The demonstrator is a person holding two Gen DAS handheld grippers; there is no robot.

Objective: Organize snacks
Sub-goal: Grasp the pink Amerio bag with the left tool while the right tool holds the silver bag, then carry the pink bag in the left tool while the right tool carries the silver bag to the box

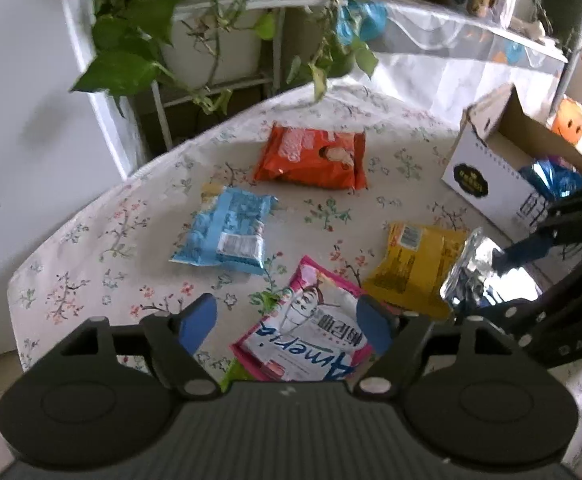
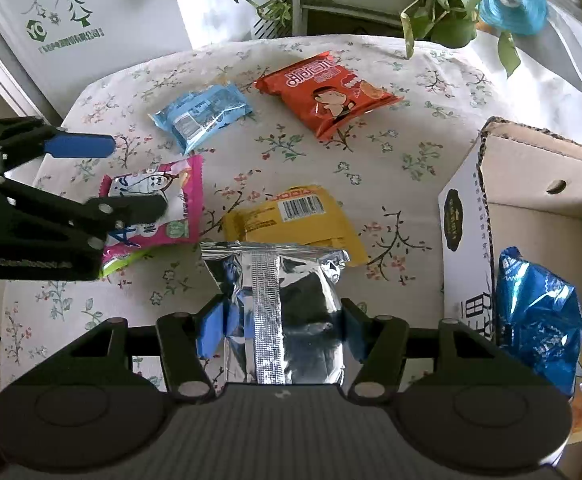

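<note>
While pinching a crinkled silver foil packet (image 2: 287,304), right hand-held gripper (image 2: 287,330), left hand-held gripper (image 1: 287,320) spread over glossy pink packet (image 1: 307,320).

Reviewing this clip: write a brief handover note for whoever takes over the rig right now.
Right tool: shut on the silver packet.
Left tool: open, astride the pink packet, not gripping.
Done: blue foil bag and some other packets are in the cardboard box.
Left: silver, pink, yellow packet, light blue packet, orange packet on the floral tablecloth.
</note>
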